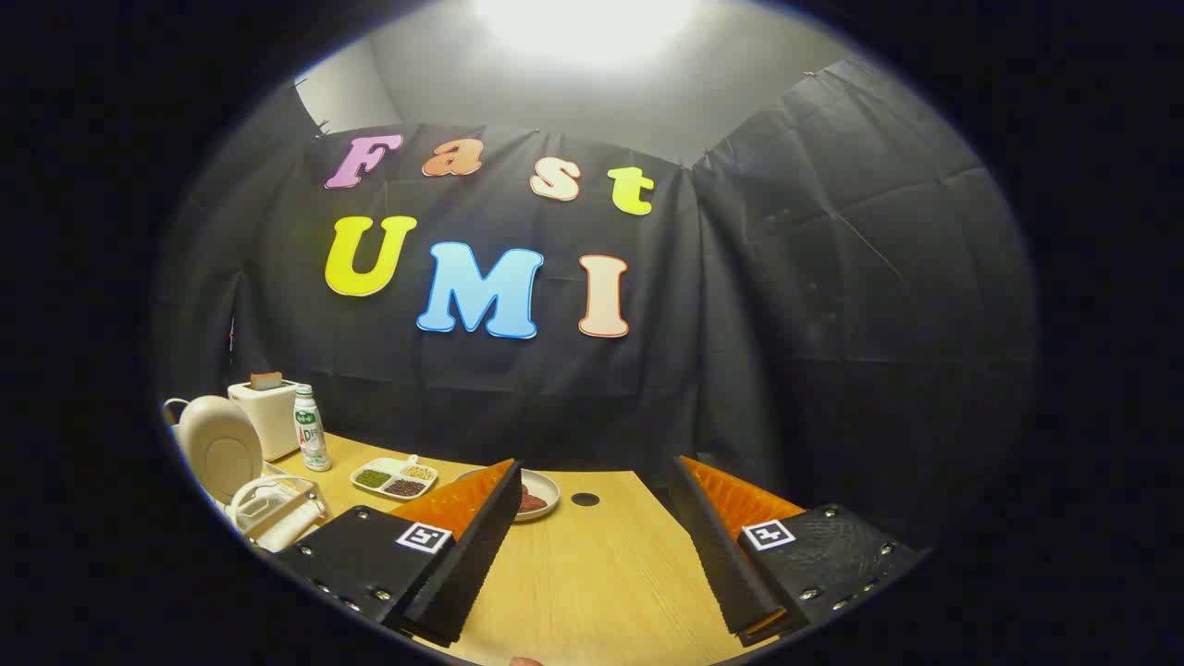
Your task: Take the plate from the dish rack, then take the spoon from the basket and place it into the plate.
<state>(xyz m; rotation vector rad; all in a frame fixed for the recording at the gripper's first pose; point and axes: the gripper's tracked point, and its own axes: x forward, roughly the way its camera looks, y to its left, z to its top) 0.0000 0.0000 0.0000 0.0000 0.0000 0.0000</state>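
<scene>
Jaws: spread wide with nothing between them, only bare tabletop in the gap. Judged from this, no grasp has begun; a wide opening suits a plate rim, which needs room to slide in.

Fingers: black pads with orange backing, each carrying a small square marker; they angle outward and point across the table toward the back wall.

Table: light wood, bare just ahead of the fingers. That open stretch looks like the natural spot to set the plate down, which may be why it is kept free.

Dish rack: white wire frame, beside the left finger. It stands near the table's edge, so it can be reached from the side.

Plate: pale, standing on edge in the dish rack. Upright storage leaves its rim exposed for a pinch. It is well off to the side of the jaws, so the gripper would have to turn that way first.

Small dish: round, with something dark reddish on it, just beyond the left fingertip and partly hidden by it.

Hole: dark round opening in the tabletop beside the small dish.

Divided tray: white, three compartments of grains or beans.

Bottle: white with green label, upright behind the tray.

Toaster: cream box with a slice poking out, against the cloth wall.

Basket and spoon: I cannot make them out here.
</scene>
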